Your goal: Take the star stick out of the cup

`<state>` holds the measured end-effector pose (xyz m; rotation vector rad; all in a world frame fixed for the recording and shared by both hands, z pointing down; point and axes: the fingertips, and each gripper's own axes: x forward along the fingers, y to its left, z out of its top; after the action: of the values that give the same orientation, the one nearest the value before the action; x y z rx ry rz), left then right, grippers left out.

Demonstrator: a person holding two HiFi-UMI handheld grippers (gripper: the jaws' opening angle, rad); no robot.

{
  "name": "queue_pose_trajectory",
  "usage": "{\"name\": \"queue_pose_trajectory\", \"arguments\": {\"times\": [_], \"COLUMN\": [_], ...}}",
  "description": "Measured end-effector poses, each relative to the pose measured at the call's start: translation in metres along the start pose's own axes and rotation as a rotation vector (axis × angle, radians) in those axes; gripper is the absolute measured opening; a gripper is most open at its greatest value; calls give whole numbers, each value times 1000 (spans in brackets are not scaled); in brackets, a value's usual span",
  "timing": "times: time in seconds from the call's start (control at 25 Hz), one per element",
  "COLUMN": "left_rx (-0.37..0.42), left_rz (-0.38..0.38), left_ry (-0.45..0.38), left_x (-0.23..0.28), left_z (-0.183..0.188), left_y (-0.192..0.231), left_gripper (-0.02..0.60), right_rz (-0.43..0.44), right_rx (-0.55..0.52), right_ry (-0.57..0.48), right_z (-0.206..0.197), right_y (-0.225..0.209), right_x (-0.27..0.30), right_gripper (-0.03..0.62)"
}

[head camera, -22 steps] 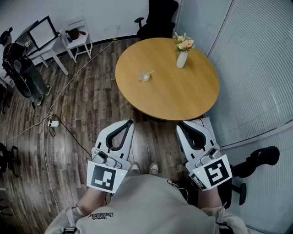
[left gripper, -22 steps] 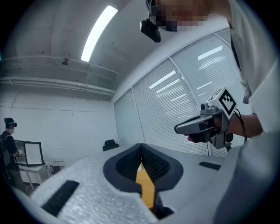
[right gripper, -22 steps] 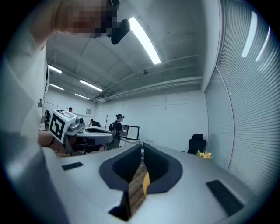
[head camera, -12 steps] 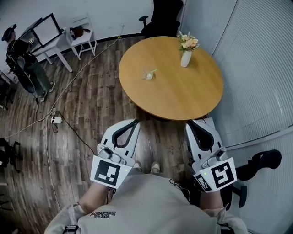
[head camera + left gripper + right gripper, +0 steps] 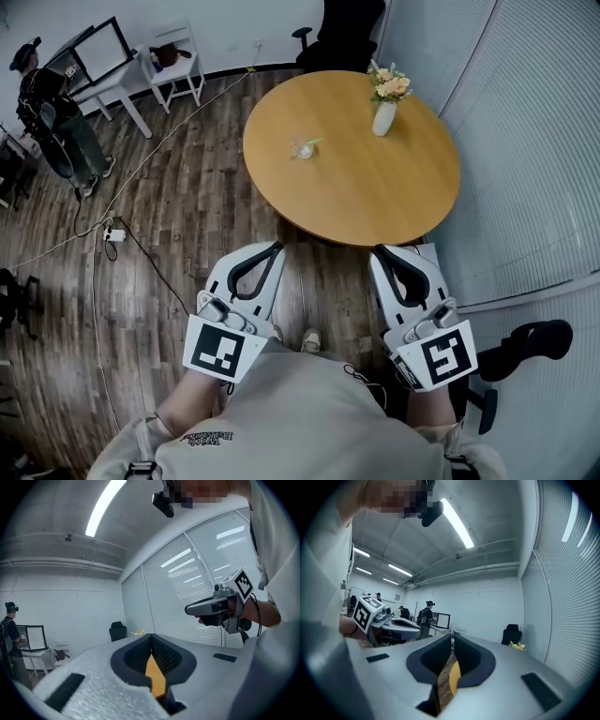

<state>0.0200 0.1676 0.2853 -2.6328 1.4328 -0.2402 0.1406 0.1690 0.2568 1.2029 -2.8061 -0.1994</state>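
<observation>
A clear cup [image 5: 301, 149] stands on the round wooden table [image 5: 375, 192], left of its middle, with the green star stick [image 5: 311, 143] leaning out of it to the right. Both grippers hang low by my waist, short of the table's near edge and far from the cup. In the head view my left gripper [image 5: 274, 247] has its jaws meeting at the tips, with nothing between them. My right gripper [image 5: 377, 250] is the same. In the left gripper view the left gripper [image 5: 150, 637] is shut on nothing, as is the right gripper [image 5: 453, 638] in the right gripper view.
A white vase of flowers [image 5: 383, 116] stands at the table's far right. A black office chair [image 5: 343, 33] is behind the table, another chair [image 5: 525, 339] at my right by the window blinds. A person [image 5: 52, 117], a white desk [image 5: 98, 58] and floor cables [image 5: 112, 234] are at the left.
The head view has shifted slightly, so the table sits a little higher and to the right. Both grippers stay shut and low by my body.
</observation>
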Motion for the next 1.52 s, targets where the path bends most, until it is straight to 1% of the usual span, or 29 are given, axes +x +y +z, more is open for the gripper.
{"name": "queue_pose_trajectory", "arguments": {"times": [0.48, 0.68, 0.8, 1.0, 1.28, 1.52], "left_rx": [6, 20, 7, 3, -14, -32], "left_rz": [58, 91, 108, 138, 110, 60], "left_ry": [47, 63, 67, 79, 67, 63], "left_x": [14, 14, 11, 10, 30, 58], "left_z": [-12, -19, -21, -31, -39, -48], "left_y": [-3, 0, 5, 22, 49, 80], "left_gripper": [23, 23, 23, 23, 23, 23], "right_rz": [48, 33, 30, 63, 45, 18], "right_rx": [2, 45, 59, 33, 18, -12], "right_ry": [34, 21, 31, 38, 39, 73], "right_z": [-28, -39, -43, -43, -42, -46], "right_y": [-19, -27, -30, -25, -29, -40], "right_x": [9, 7, 11, 32, 64, 100], "right_gripper": [41, 41, 41, 41, 41, 41]}}
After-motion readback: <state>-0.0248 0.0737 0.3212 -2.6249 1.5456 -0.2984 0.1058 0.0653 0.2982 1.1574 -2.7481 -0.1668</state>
